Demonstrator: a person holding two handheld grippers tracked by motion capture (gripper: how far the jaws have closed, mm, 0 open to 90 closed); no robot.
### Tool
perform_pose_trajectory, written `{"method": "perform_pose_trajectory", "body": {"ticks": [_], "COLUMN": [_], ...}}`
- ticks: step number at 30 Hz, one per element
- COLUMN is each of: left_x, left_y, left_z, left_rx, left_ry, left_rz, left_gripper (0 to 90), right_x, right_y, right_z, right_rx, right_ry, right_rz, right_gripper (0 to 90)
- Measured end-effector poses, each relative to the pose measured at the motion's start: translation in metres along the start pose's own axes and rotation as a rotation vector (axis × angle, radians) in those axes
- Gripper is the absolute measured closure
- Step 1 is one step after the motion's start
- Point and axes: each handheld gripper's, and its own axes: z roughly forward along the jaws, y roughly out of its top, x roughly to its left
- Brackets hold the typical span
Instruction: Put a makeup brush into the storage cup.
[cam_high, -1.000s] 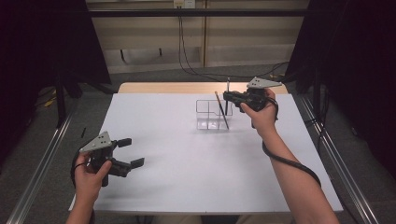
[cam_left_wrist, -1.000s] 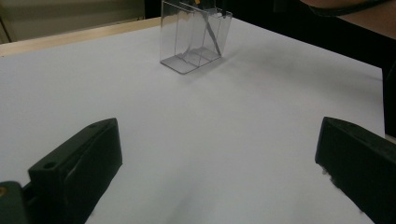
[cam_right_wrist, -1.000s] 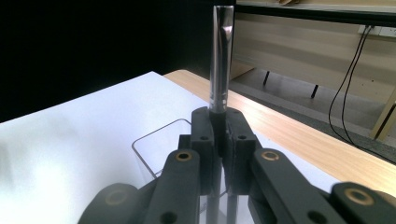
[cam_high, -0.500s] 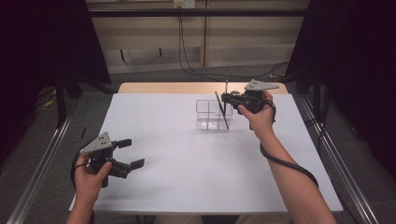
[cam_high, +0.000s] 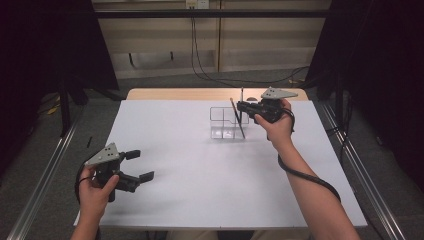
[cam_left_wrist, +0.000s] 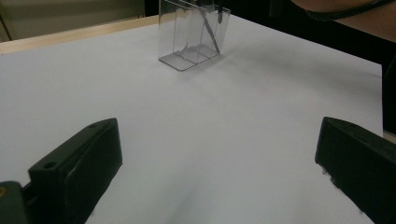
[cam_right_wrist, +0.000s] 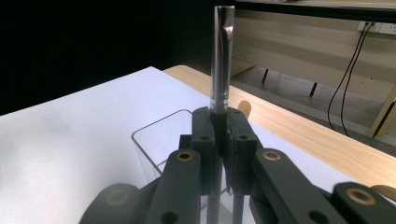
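My right fingers (cam_right_wrist: 219, 135) are clamped on a pen (cam_right_wrist: 221, 60), upright over the clear holder (cam_high: 228, 121) at the far side of the surface (cam_high: 200, 165). I should lower it straight into a compartment before letting go. My left fingers (cam_high: 141, 165) rest apart, well away.

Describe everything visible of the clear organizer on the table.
The clear organizer is a small see-through plastic box, open on top, with inner walls splitting it into compartments. It stands upright toward the far side of the white table. A dark pen leans tilted inside it. The right hand-held gripper holds a second pen upright over it.
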Motion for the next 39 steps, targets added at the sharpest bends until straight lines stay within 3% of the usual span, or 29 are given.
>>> {"method": "perform_pose_trajectory", "body": {"ticks": [9,11,12,13,14,15,16,17,19,20,22,30,39], "left_x": [0.002,0.002,0.002,0.003,0.004,0.005,0.005,0.006,0.006,0.005,0.006,0.004,0.004], "left_y": [-0.001,-0.001,-0.001,0.0,0.0,0.001,0.001,0.001,0.001,0.001,0.001,0.002,0.002], "left_z": [0.0,0.0,0.001,0.001,0.002,0.003,0.004,0.005,0.006,0.006,0.006,0.007,0.007], "left_rx": [-0.001,0.002,0.0,-0.005,-0.003,-0.008,-0.01,-0.002,0.001,0.002,0.004,0.003,0.002], "left_ry": [0.0,0.003,0.002,0.0,-0.001,0.001,-0.002,-0.003,-0.007,-0.007,-0.008,-0.006,-0.008], "left_rz": [-0.003,0.0,-0.002,-0.003,-0.002,-0.004,-0.006,-0.003,0.001,-0.002,0.0,0.003,0.009], "left_gripper": [0.7,0.7,0.7,0.7,0.7,0.7,0.7,0.7,0.7,0.7,0.7,0.7,0.7], "right_x": [0.001,0.001,0.002,0.002,0.002,0.002,0.003,0.003,0.005,0.007,0.009,0.017,0.022], "right_y": [-0.002,-0.002,-0.002,-0.002,-0.002,-0.002,-0.002,-0.002,-0.002,-0.002,-0.002,0.0,-0.004], "right_z": [0.004,0.005,0.005,0.005,0.004,0.004,0.002,0.002,0.0,-0.002,-0.003,-0.013,-0.022], "right_rx": [0.005,0.005,-0.008,-0.008,-0.013,-0.013,-0.036,-0.036,-0.035,-0.045,-0.048,-0.051,-0.034], "right_ry": [0.005,0.008,0.011,0.011,0.023,0.023,0.044,0.044,0.045,0.074,0.066,0.114,0.117], "right_rz": [0.005,0.005,0.014,0.014,0.02,0.02,0.025,0.025,0.026,0.035,0.026,0.019,0.002], "right_gripper": [84.5,79.8,63.8,63.8,54.5,54.5,43.2,43.2,35.0,28.9,26.3,17.4,13.5]}}
